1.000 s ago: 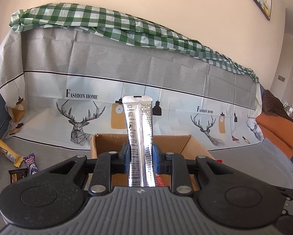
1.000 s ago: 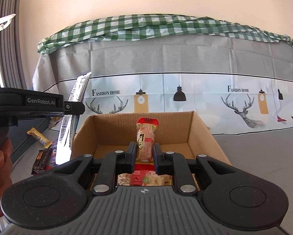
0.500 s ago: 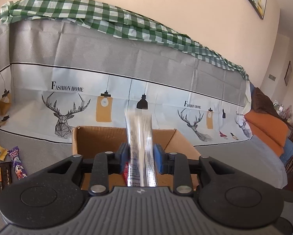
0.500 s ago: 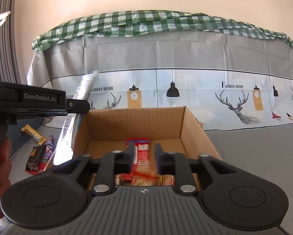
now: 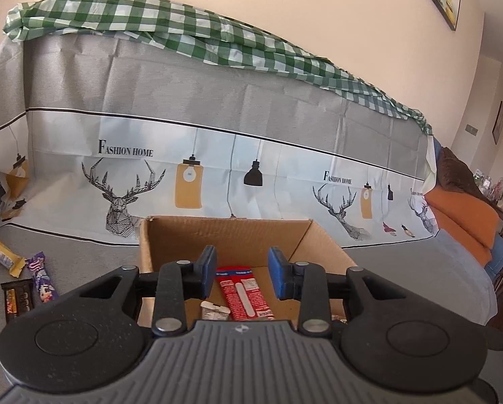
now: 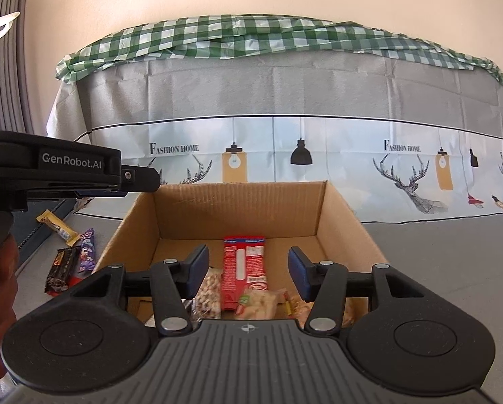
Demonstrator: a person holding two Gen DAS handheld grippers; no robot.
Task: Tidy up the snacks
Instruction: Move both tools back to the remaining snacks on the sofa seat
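The cardboard box (image 6: pixel 238 208) sits on the grey cover with a red packet (image 6: pixel 244 269) and other snacks on its floor, and three wrapped bars (image 5: pixel 19 279) lie loose outside, off to its left. Both the left gripper (image 5: pixel 242 271) and right gripper (image 6: pixel 248 269) hang over the box, jaws just opened, spread and empty. To do the release well, lift straight clear of the walls (no dragging wrappers out), then reach left for the bars.

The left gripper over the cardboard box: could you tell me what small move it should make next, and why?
Probably swing the left gripper, whose jaws have just opened and hold nothing, toward the purple snack bar outside the cardboard box on the grey surface, since loose bars remain there.
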